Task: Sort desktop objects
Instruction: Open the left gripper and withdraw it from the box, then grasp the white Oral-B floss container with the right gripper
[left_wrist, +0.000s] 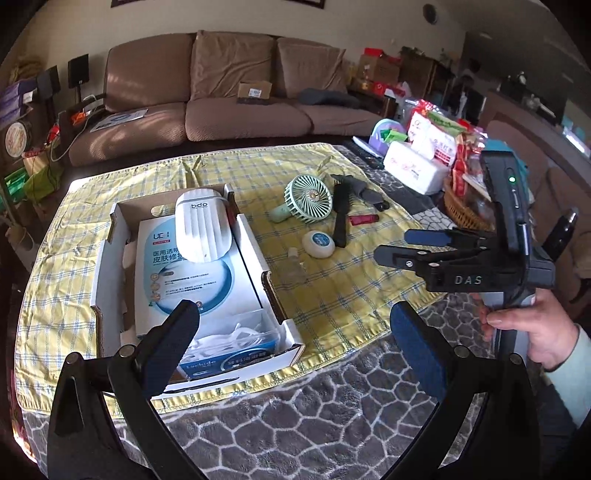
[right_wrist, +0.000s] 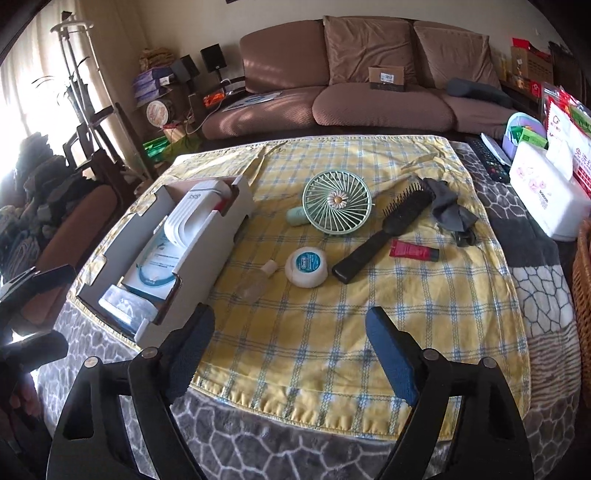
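Right wrist view: shows a black hairbrush (right_wrist: 384, 236) flat on the yellow checked cloth (right_wrist: 332, 332), right of centre. Lies diagonally, long axis running near-left to far-right: handle end nearest, bristle head away, against a grey rag (right_wrist: 447, 210). Sits just beside a red tube (right_wrist: 413, 252), a round floss case (right_wrist: 306, 266) and a green fan (right_wrist: 337, 203); well apart from the white cardboard box (right_wrist: 221, 236) on the left. Likely next: pick a loose item for the box. Turn the right gripper (right_wrist: 290, 321), fingers apart and empty, crosswise to the handle; close mid-handle, clear of the tube. Left gripper (left_wrist: 293, 317) likewise spread, holding nothing, near the box.
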